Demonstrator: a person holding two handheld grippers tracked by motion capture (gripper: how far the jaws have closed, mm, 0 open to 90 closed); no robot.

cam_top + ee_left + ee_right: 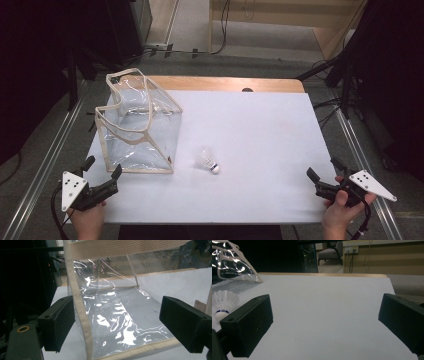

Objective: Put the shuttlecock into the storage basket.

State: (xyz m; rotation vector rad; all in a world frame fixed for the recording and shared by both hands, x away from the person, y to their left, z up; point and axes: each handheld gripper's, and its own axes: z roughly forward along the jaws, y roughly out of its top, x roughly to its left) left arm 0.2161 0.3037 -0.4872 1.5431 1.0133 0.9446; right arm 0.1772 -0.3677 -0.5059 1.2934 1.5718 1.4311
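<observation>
Grippers sit at the near edge of the table [260,125], one at each near corner, and both stand spread with nothing between the pads. The left gripper [102,170] hovers just beside the near face of the clear bag [140,127], its jaws straddling the bag's cream-trimmed near corner in the left gripper view without pressing on it. The right gripper [320,172] hangs over bare table, well apart from everything. Between them, a little toward the left half, lies the shuttlecock [209,161], on its side just beside the bag's near right corner, cork end pointing toward the near right, feathers toward the bag. It looks slightly nearer the left gripper, yet that one is aimed at the bag. Farther back, the bag stands upright by the left edge, mouth open upward.
</observation>
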